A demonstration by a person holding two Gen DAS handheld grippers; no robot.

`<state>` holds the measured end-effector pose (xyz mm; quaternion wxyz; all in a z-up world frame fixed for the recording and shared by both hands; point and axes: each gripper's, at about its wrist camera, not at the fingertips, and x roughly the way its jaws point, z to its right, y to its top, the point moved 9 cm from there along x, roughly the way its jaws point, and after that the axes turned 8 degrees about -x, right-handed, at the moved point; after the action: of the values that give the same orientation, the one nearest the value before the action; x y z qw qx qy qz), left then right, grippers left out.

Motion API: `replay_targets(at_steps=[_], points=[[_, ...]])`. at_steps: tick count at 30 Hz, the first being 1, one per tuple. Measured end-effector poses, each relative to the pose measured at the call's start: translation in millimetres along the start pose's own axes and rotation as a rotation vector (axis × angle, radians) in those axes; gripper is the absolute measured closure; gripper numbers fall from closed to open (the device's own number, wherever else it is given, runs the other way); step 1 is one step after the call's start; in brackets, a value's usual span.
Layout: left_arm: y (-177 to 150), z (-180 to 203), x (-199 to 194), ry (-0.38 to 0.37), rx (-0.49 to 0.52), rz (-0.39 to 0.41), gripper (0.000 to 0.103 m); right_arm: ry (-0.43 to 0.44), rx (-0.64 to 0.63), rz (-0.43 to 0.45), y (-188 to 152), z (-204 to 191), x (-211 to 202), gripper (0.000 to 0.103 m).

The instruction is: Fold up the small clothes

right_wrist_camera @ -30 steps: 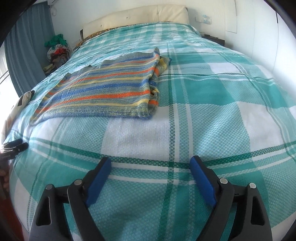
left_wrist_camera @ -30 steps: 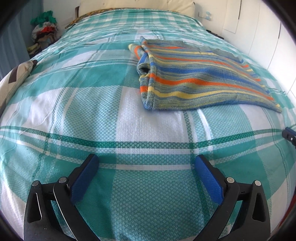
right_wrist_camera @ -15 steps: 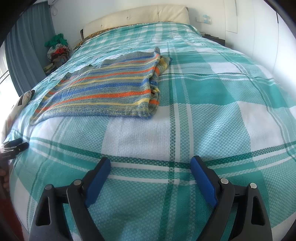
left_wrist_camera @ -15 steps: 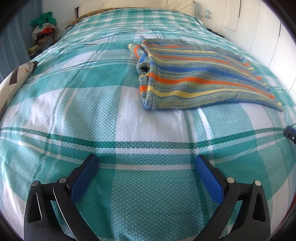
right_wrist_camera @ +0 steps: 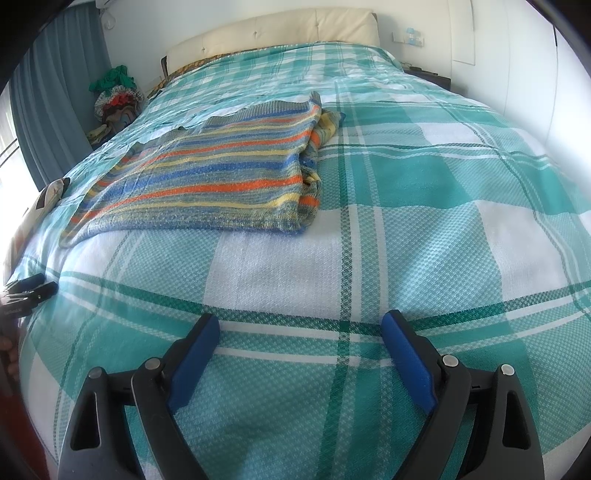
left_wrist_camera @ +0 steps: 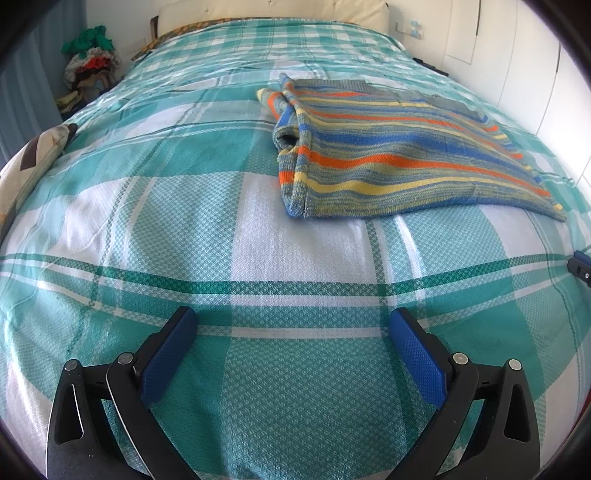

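A striped knit garment [left_wrist_camera: 399, 158], in blue, orange and yellow, lies folded flat on the bed; it also shows in the right wrist view [right_wrist_camera: 221, 177]. My left gripper [left_wrist_camera: 291, 321] is open and empty, low over the bedspread, short of the garment's near left corner. My right gripper [right_wrist_camera: 299, 325] is open and empty, short of the garment's near right corner. The left gripper's tip shows at the left edge of the right wrist view [right_wrist_camera: 29, 291], and the right gripper's tip at the right edge of the left wrist view [left_wrist_camera: 580, 266].
The bed has a teal and white plaid bedspread [left_wrist_camera: 184, 221] and a cream headboard [right_wrist_camera: 280, 29]. A pile of clothes [right_wrist_camera: 114, 96] sits at the far left by a blue curtain [right_wrist_camera: 55, 92]. A patterned pillow [left_wrist_camera: 33, 158] lies at the left edge. White walls [right_wrist_camera: 517, 55] stand on the right.
Both grippers have drifted slightly, so the garment sits a little differently in each view. Both stay open and empty. The garment has not moved on the bed.
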<state>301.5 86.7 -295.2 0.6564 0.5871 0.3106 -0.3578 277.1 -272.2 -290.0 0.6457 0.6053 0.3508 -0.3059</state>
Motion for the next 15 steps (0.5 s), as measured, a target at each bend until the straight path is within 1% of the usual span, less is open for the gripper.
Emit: replay_targets(at_steps=[15], points=[[-0.3, -0.1, 0.1, 0.000, 0.000, 0.001, 0.001, -0.002, -0.010, -0.006, -0.5, -0.6, 0.8, 0.011]])
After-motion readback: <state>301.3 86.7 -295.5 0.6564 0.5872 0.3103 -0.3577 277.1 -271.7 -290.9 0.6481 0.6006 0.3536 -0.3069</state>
